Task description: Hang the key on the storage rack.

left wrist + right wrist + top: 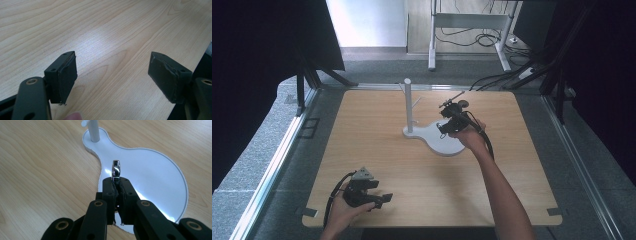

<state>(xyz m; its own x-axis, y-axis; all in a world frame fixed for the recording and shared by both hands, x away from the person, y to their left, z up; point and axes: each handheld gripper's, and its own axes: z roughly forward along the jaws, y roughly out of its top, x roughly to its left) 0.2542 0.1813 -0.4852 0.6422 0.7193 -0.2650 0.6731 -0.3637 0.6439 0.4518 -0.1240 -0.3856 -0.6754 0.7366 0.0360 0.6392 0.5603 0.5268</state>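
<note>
A white stand has a flat pear-shaped base and an upright post with small pegs. My right gripper hovers over the base, shut on a small shiny silver ring that sticks up edge-on from between the pads. My left gripper rests near the table's front left. Its jaws stand wide open over bare wood, nothing between them.
The wooden table has taped front corners and metal rails along both sides. Black curtains hang left and right. A desk frame and cables lie on the floor beyond the far edge.
</note>
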